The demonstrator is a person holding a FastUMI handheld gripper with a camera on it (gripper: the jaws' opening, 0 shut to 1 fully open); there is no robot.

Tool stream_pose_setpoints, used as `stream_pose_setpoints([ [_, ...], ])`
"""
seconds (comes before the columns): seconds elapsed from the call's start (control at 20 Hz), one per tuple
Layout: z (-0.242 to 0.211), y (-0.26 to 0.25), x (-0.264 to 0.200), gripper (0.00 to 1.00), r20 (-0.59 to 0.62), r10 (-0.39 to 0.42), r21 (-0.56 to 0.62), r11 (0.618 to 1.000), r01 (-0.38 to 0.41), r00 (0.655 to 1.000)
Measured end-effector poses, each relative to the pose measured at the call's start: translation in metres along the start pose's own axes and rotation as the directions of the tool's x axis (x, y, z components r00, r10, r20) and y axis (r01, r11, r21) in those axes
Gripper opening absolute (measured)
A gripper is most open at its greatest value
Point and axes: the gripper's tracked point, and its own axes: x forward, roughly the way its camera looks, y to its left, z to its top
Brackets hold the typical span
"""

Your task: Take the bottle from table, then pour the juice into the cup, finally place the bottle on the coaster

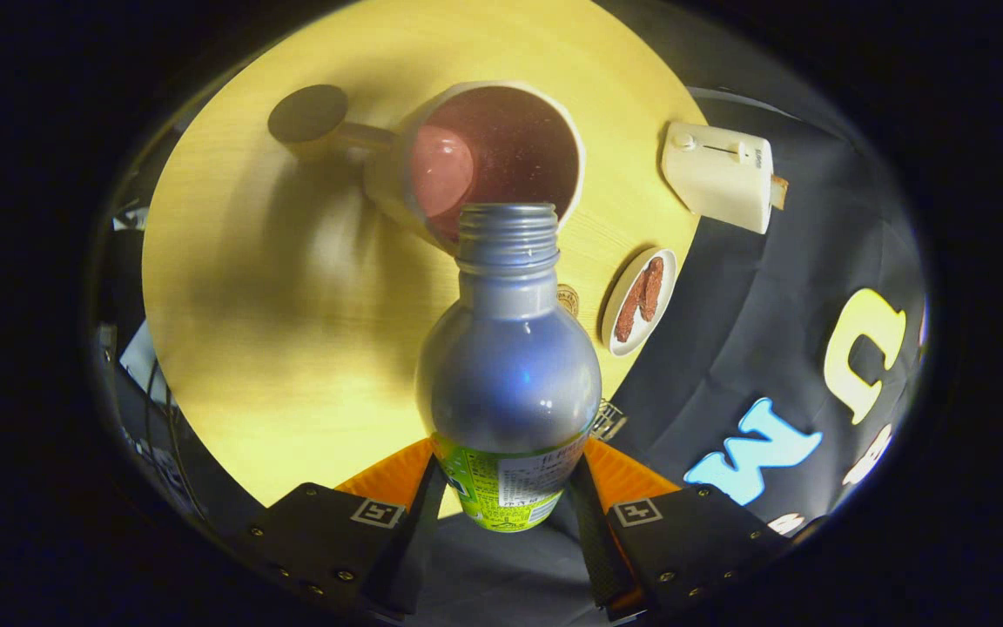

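Observation:
My gripper (506, 488) is shut on the bottle (508, 366), a silver bottle with a green label, both fingers pressing its labelled body. The bottle is tipped forward, its open threaded mouth right over the near rim of the cup (484, 157). The cup is pale outside and dark inside, and it stands on the round yellow table (275, 331) beyond the fingers. A dark round coaster (307, 113) lies on the table just past the cup, to its left. I cannot tell whether juice is flowing.
A small white plate (638, 300) with brown food lies near the table's edge, right of the bottle. A cream toaster-like box (719, 174) stands beyond it. A small round sticker (568, 299) sits on the table by the bottle's neck.

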Motion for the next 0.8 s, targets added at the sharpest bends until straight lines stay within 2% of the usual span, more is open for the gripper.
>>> stream_pose_setpoints([
  [0.15, 0.003, 0.012, 0.006, 0.72, 0.086, 0.035, 0.102, 0.994, -0.044, 0.996],
  [0.4, 0.008, 0.02, 0.017, 0.72, 0.201, 0.041, 0.23, 0.969, -0.088, 0.979],
  [0.55, 0.008, 0.025, 0.02, 0.72, 0.27, 0.045, 0.34, 0.93, -0.139, 0.962],
  [0.8, 0.005, 0.029, 0.027, 0.72, 0.386, 0.043, 0.49, 0.837, -0.244, 0.922],
])
